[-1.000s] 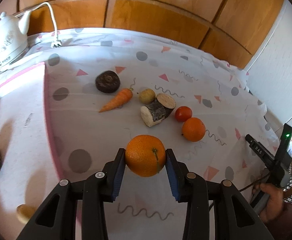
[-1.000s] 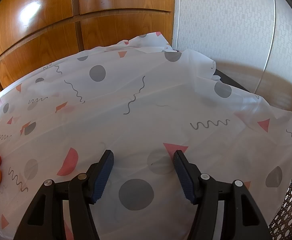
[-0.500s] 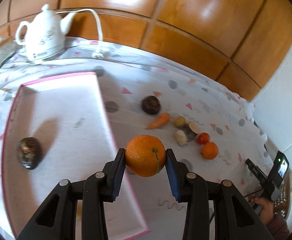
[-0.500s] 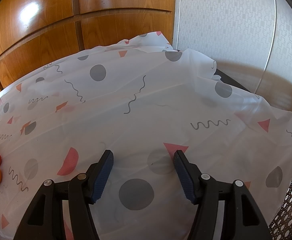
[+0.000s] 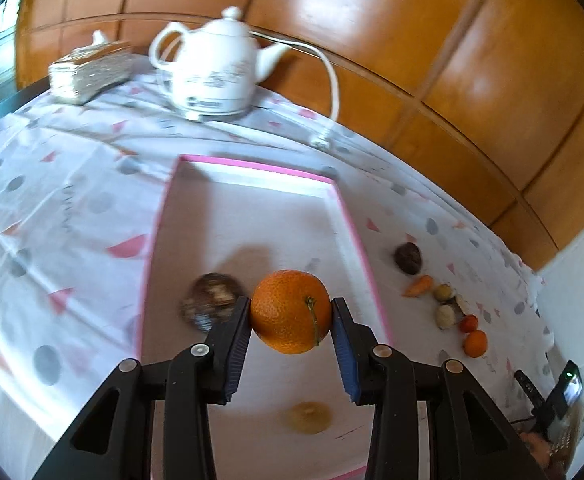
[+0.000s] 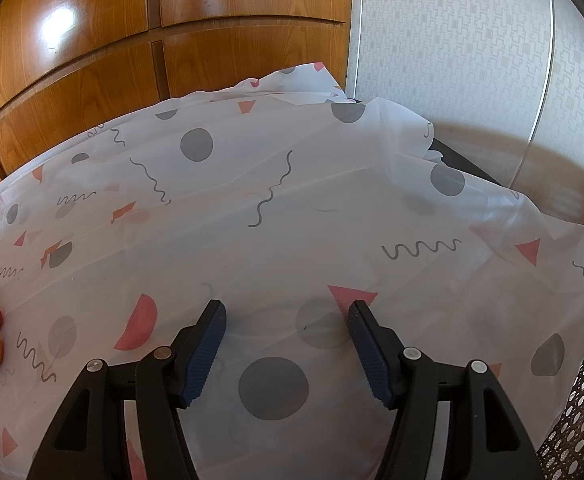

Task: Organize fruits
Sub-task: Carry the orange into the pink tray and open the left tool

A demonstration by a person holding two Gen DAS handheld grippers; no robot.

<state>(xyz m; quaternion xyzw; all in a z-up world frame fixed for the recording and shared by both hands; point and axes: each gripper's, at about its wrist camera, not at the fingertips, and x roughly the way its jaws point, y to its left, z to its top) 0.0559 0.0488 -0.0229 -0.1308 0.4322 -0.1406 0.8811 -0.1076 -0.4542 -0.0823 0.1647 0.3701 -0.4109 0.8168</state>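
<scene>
Fingers of the left gripper were clamped on the orange, one blue pad on each flank, stem facing the camera. Beneath and beyond those fingers lay the pink-rimmed tray; a dark round fruit rested on its floor just left of the left finger, and a pale yellowish piece sat nearer the camera, below the fingers. Off to the right, on the tabletop, the carrot, the small tomato and a second orange waited. The step looked like carrying the orange over the tray; next it would need lowering onto bare tray floor clear of both pieces, then releasing. The right gripper hung with fingers apart, nothing between them.
</scene>
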